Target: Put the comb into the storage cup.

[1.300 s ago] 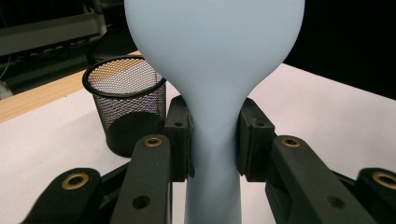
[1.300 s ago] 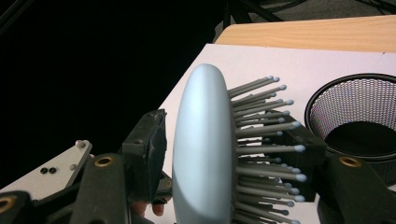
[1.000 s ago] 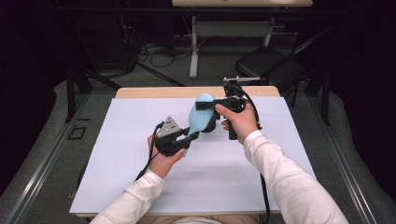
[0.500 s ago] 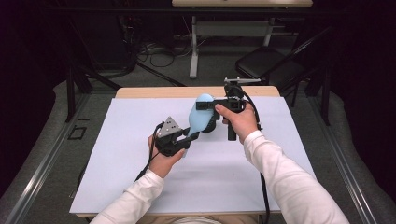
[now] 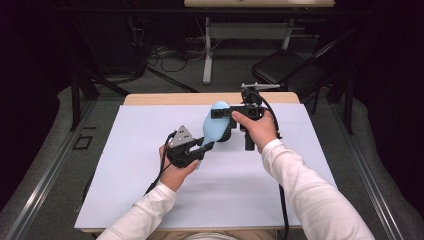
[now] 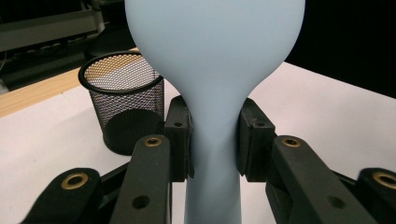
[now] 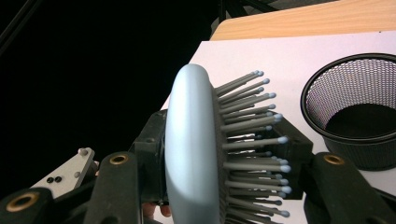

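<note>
Jaws of your left gripper (image 6: 212,144) clamp the narrow neck of a pale blue hairbrush (image 6: 215,70), just below where its head swells; your right gripper (image 7: 224,163) has just been closing and now pinches that head front to back, one pad on the smooth back, one on the bristles. Held between both above the white table (image 5: 150,200), the brush looks light and rigid, its plastic likely slick, so the neck offers the surer hold. Beyond stands a black mesh cup (image 7: 355,121).
</note>
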Motion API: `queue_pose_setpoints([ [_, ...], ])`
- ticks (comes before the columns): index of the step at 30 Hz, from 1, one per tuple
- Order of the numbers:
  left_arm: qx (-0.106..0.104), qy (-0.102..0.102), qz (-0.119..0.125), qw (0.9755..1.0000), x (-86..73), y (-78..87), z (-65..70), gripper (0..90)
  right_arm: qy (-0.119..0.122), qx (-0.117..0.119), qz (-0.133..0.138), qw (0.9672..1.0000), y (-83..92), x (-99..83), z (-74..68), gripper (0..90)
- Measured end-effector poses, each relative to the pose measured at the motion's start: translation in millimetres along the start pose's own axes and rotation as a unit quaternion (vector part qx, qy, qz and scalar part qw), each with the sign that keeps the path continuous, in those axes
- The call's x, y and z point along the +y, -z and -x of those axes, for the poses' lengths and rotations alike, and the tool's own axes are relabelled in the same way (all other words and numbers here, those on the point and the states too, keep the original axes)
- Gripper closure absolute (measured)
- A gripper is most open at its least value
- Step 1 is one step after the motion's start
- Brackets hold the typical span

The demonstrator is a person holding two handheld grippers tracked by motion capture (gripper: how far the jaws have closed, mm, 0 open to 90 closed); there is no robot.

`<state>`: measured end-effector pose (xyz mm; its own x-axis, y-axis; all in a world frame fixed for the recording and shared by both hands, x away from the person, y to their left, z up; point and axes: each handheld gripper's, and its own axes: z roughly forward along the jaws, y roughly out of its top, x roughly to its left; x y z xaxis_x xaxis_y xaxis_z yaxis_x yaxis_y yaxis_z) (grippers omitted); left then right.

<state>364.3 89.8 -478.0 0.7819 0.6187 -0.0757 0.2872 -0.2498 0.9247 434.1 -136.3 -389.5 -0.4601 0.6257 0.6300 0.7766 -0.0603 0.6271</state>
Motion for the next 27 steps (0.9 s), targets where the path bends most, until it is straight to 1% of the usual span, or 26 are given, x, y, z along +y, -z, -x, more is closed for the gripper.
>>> queue_pose_setpoints([
  [4, -0.003, 0.001, 0.001, 1.0000, -0.1, 0.5, -0.7, 69.3, -0.003, -0.002, 0.002, 1.0000, 0.3, 0.0, -0.2, 48.0],
  [11, -0.007, 0.006, 0.003, 1.0000, -1.9, -1.1, -1.7, 68.8, -0.008, -0.006, -0.002, 0.9999, -0.1, 0.1, 0.0, 48.4],
  [24, -0.006, 0.008, 0.001, 1.0000, -2.2, -1.4, -1.8, 68.2, -0.008, -0.007, -0.003, 0.9999, 0.4, 0.0, -0.1, 48.7],
  [27, -0.007, 0.009, 0.004, 0.9999, -2.3, -1.6, -1.9, 67.7, -0.010, -0.006, -0.003, 0.9999, 0.5, 0.1, 0.1, 48.8],
])
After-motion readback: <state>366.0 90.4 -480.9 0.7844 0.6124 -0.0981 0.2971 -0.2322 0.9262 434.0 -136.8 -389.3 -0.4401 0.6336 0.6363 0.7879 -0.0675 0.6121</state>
